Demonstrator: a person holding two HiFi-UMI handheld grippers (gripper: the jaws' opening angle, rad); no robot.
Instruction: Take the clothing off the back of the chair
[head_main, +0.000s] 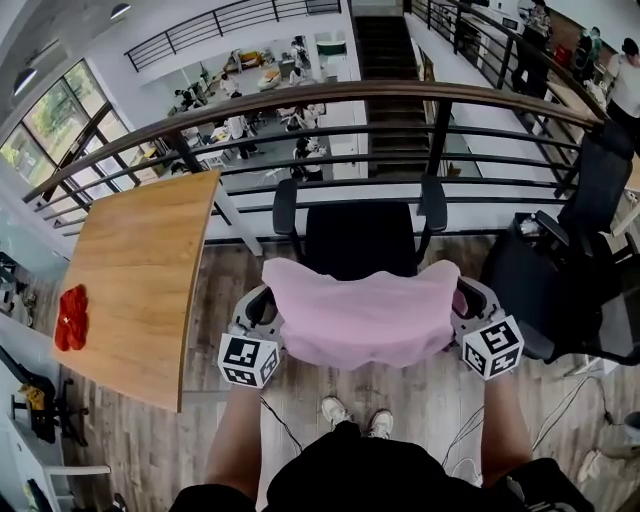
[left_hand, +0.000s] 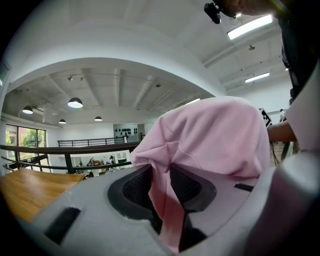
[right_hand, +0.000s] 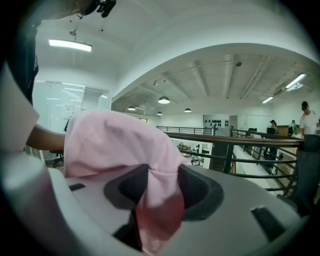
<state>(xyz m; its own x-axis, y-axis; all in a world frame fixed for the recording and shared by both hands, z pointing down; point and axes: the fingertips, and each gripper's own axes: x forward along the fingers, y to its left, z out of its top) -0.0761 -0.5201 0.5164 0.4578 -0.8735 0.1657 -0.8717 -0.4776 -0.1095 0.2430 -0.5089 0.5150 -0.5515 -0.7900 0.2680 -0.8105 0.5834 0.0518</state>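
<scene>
Left hand-held gripper (left_hand: 161, 182): jaws nearly together, pinching a fold of the pink garment (head_main: 360, 310). Right hand-held gripper (right_hand: 161, 189): same, a bunched fold nipped btwn its pads, jaws a bit wider. The garment spans from one gripper to the other, sagging in the middle. The black chair (head_main: 360, 235) sits just beyond both grippers. Its backrest top is hidden under the cloth, so can't tell if the hem is clear of it yet.

To do it well, IMO:
- Keep both pinches firm. The folds are thin, esp. the left one, and could slip.
- Lift both sides level and together, then draw back toward the body.
- Don't spread the grippers more, as the cloth may snag on the backrest or armrests.
- Watch the low centre sag.
</scene>
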